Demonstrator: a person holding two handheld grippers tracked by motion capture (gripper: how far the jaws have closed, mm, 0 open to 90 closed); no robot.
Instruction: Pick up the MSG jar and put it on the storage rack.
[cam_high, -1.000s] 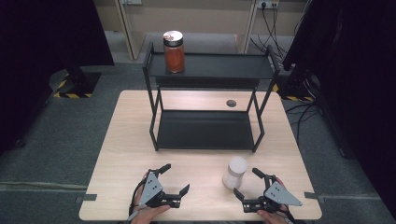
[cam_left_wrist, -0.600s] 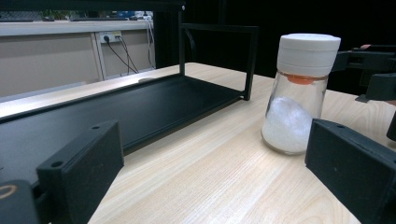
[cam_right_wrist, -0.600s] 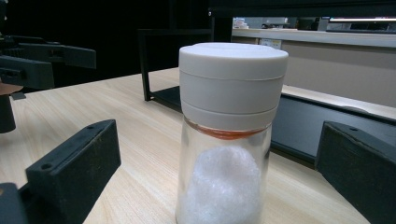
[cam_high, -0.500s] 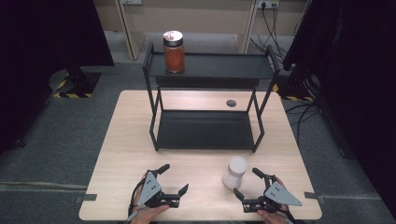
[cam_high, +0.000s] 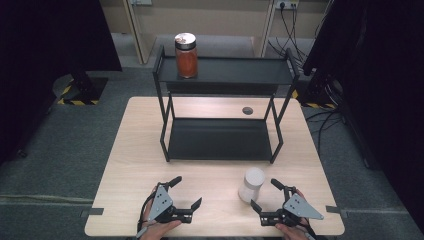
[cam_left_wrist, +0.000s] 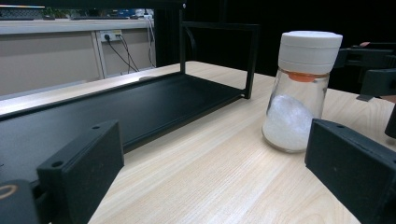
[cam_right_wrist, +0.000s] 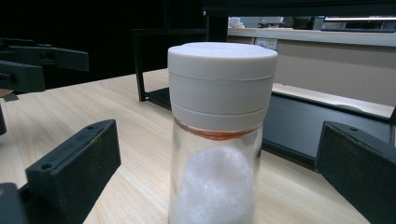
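A: Where's the jar (cam_high: 251, 184)?
B: Upright on the counter (cam_high: 140, 165), just ahead of the right gripper (cam_high: 267, 202), whose fingers (cam_right_wrist: 70, 163) gape wide, apart from it.
A: And the left gripper (cam_high: 186, 194)?
B: Fingers wide too, holding nothing; jar off beside them.

Honestly can't make out any writing here. The white-capped jar (cam_right_wrist: 219, 140) has no label I can read, the orange jar (cam_high: 186, 55) on the black rack (cam_high: 220, 142) neither.
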